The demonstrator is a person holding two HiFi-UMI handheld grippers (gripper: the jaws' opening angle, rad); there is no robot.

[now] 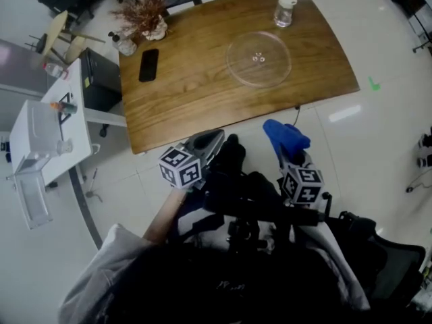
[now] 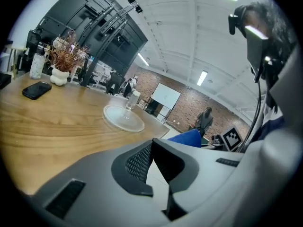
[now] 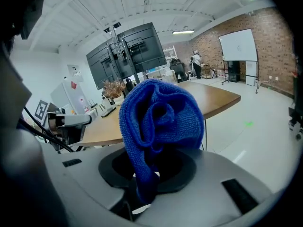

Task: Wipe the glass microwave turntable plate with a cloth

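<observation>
The clear glass turntable plate (image 1: pixel 258 58) lies flat on the wooden table (image 1: pixel 196 86), right of centre; the left gripper view has it as a pale disc (image 2: pixel 124 117). My right gripper (image 1: pixel 289 148) hangs over the floor short of the table's near edge, shut on a bunched blue cloth (image 1: pixel 284 138) that fills the right gripper view (image 3: pixel 158 126). My left gripper (image 1: pixel 210 140) is shut and empty, its tips close to the table's near edge, its jaws pressed together (image 2: pixel 151 167).
A clear jar with a white lid (image 1: pixel 285 9) stands behind the plate. A black phone (image 1: pixel 148 65) lies at the table's left, beside a white vase of dried plants (image 1: pixel 144 13). A white side unit (image 1: pixel 47 133) stands left of the table.
</observation>
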